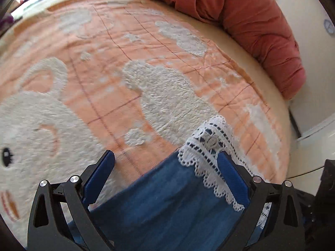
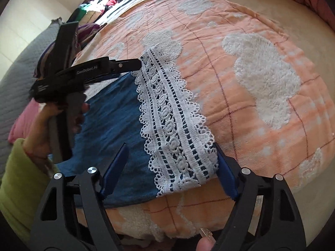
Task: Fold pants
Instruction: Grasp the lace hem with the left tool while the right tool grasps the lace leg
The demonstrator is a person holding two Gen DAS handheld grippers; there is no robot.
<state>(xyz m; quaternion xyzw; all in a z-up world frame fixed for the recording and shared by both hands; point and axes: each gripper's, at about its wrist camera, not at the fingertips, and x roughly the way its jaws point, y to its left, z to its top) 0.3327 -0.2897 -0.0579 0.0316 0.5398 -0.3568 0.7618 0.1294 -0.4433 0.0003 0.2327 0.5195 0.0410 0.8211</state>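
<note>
- Blue pants [image 2: 108, 129] with a wide white lace hem [image 2: 178, 129] lie on a bed, spread over a peach blanket [image 2: 240, 96] with fluffy white patches and a cartoon bear face.
- In the right wrist view, the lace hem runs as a band from the far left hand-held gripper down to the near right one, with the blue cloth on its left.
- The right hand-held gripper [image 2: 170, 169] sits low over the near end of the hem. Its blue fingers [image 2: 225, 175] stand apart on either side of the lace, and their pads do not press on it.
- The left hand-held gripper [image 2: 139, 64], seen side-on and held by a hand [image 2: 52, 119] with a lime-green sleeve [image 2: 18, 179], reaches the far end of the lace.
- In the left wrist view, the left hand-held gripper [image 1: 166, 163] has its fingers wide apart. Blue cloth and lace fill the space between them, and the lace drapes over the tip of the right-side finger [image 1: 229, 173]. The view is blurred.
- A rust-red quilt [image 1: 240, 16] is bunched along the far edge of the bed.
</note>
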